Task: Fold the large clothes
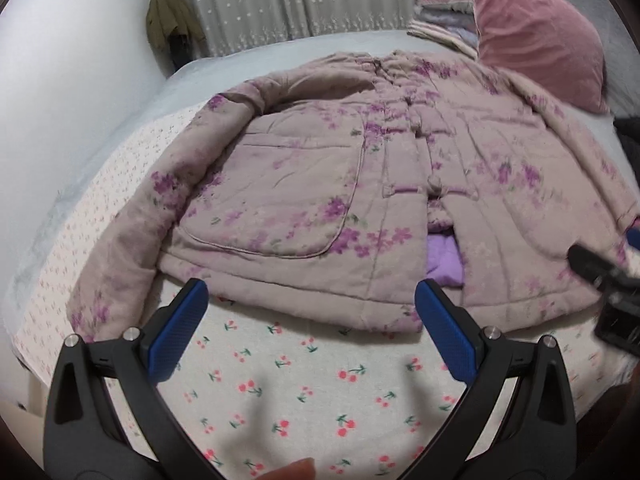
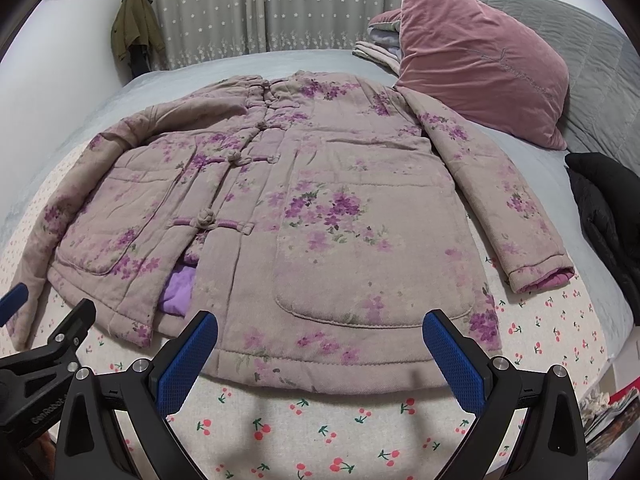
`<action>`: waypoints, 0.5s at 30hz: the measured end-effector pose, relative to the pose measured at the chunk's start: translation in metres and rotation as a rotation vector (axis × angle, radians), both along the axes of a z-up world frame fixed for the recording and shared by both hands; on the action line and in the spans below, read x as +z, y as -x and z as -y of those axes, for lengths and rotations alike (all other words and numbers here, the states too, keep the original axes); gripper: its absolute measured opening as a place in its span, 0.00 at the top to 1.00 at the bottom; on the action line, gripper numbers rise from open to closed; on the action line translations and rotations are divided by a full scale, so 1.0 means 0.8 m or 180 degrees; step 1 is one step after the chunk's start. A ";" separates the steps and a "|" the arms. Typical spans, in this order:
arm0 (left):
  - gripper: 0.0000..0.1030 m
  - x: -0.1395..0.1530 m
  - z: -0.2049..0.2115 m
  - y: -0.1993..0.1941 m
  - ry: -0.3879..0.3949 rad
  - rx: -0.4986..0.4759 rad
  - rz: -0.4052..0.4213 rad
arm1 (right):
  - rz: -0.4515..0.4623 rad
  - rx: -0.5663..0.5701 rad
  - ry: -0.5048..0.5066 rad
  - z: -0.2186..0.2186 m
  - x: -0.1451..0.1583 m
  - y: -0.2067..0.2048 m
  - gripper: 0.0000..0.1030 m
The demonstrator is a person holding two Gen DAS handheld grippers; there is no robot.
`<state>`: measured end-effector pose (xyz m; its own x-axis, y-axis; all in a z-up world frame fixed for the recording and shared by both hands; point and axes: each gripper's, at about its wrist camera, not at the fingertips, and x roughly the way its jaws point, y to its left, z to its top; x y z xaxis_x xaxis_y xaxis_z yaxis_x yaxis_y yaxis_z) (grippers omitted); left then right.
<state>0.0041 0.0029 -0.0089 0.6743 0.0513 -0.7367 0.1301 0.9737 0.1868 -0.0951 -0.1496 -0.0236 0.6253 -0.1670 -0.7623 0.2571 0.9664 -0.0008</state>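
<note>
Padded mauve floral quilted jacket (image 2: 280, 208) spread flat mid-bed, hem at near edge. Left gripper (image 1: 310, 312) and right gripper (image 2: 320, 344) agape, empty. Best: pinch sleeve cuffs, fold inward evenly.

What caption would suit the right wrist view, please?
Open right gripper poised at the hem of a floral padded jacket spread flat on the bed.

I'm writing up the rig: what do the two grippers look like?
Both match: the left gripper and right gripper have black plastic arms with silver bolts and blue textured pads. Small embossed lettering marks one body; no cables visible.
</note>
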 end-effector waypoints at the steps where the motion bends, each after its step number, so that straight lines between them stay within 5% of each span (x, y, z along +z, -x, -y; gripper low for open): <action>1: 0.00 -0.003 0.000 -0.003 -0.0022 -0.0023 -0.0063 | 0.0002 0.0002 0.0001 0.001 0.000 0.000 0.00; 8: 0.00 -0.005 -0.036 -0.024 0.0375 -0.0240 -0.0362 | 0.0302 0.0079 0.0018 0.020 0.003 0.003 0.00; 15: 0.00 -0.034 -0.122 -0.086 0.0804 -0.0007 -0.0699 | -0.0010 0.0004 -0.0447 0.086 -0.018 -0.013 0.00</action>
